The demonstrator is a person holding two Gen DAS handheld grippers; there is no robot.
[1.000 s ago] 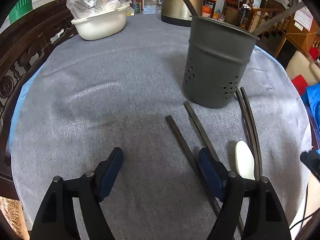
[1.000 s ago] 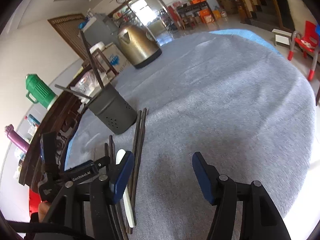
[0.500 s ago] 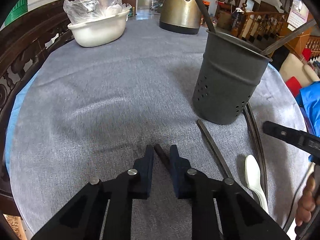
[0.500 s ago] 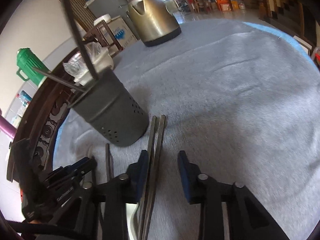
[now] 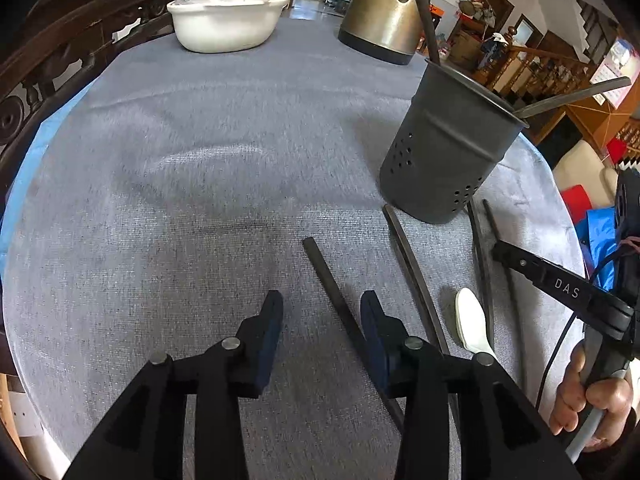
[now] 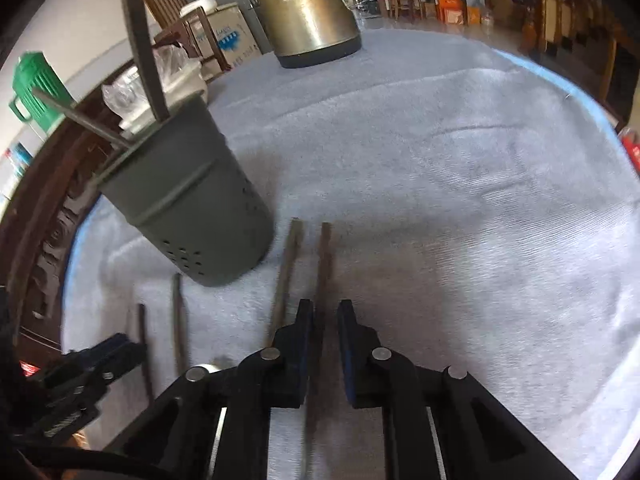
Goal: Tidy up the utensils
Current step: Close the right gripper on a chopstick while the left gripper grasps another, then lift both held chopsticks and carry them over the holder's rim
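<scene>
A dark grey perforated utensil holder stands on the grey tablecloth with two dark utensils leaning in it. Several dark chopsticks lie in front of it, with a white spoon. My left gripper is open; one chopstick lies on the cloth between its fingers, close to the right finger. My right gripper is nearly shut around the rightmost chopstick, which lies between its fingers; another chopstick lies just left of it.
A white bowl with a plastic bag and a brass kettle stand at the table's far side. A carved wooden rail runs along the left. A green flask stands beyond it.
My left gripper was shut on the chopstick half a second ago and has opened; the chopstick lies on the cloth. My right gripper has closed in around the rightmost chopstick.
</scene>
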